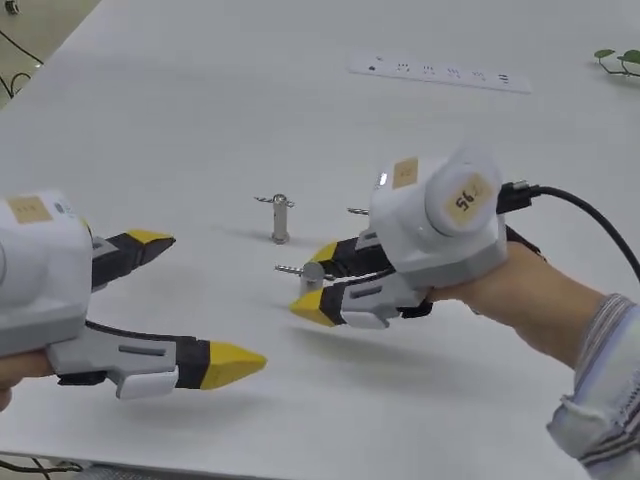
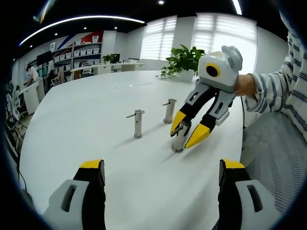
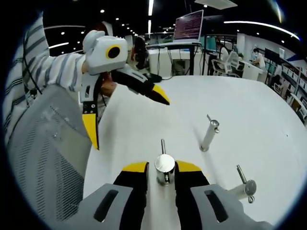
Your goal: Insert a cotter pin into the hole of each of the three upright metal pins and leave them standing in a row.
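Held pin point(image 2: 179, 141): which way's it lie vs the jaws? (A)

Going L to R: L gripper point(image 1: 195, 299) hangs over the desk's point(image 1: 200, 100) near edge, left side, jaws spread wide, nothing in them. Next, left pin point(image 1: 280, 222), mid-desk, standing free. Then the held pin, a bit closer to the near edge. R gripper point(image 1: 316, 281) comes in from the right, jaws pinching it, one tip on each side. Far pin point(image 2: 169, 111) stands just behind that gripper, toward the far edge. (B)

Axis? (A)

Upright, so crosswise to the jaws. Its cotter point(image 1: 287, 268) sits thru the top and points out ahead of the tips, toward the L gripper, not at either jaw. Base on the desk or just off it, can't tell. (B)

Nearer hand? (A)

R, it's already on it. L is well apart. I'd guess what's left is letting go w/o tipping it. Opening straight apart shouldn't snag the cotter. It prob. wants a nudge toward the far edge first, since it looks out of line w/ the other two. (B)

Count? (A)

3 pins, all upright. 3 cotters, one per pin as far as I can see. 2 grippers. (B)
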Demonstrator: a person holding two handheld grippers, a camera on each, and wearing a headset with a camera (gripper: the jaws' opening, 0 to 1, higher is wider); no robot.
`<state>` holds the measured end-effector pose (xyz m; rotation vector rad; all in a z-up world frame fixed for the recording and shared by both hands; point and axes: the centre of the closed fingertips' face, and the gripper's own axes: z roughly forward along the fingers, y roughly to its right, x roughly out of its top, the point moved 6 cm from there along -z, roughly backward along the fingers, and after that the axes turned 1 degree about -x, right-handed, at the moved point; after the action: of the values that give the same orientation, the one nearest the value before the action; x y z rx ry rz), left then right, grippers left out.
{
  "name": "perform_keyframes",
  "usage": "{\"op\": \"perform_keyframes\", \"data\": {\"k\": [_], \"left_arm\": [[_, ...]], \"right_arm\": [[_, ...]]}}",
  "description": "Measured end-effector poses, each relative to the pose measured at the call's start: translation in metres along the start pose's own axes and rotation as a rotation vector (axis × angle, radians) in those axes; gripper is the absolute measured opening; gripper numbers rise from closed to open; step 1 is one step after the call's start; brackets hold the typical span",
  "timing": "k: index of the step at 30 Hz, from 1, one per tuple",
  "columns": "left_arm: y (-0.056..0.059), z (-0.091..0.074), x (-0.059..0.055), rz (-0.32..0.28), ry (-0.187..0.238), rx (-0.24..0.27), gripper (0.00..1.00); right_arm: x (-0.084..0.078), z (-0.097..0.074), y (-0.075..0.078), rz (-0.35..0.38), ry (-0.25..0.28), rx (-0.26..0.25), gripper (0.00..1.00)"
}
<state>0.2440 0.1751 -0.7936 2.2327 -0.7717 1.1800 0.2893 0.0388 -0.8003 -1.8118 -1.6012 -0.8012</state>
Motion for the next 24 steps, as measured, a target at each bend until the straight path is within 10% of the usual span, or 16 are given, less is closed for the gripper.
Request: {"op": "perform_keyframes", "data": {"k": [24], "left_arm": [[0.006,-0.011,0.005,-0.020,-0.006,0.018,1.00]], "right_arm": [[-0.009,-0.022,0.007,-0.080,0.058,0.015,0.14]]}}
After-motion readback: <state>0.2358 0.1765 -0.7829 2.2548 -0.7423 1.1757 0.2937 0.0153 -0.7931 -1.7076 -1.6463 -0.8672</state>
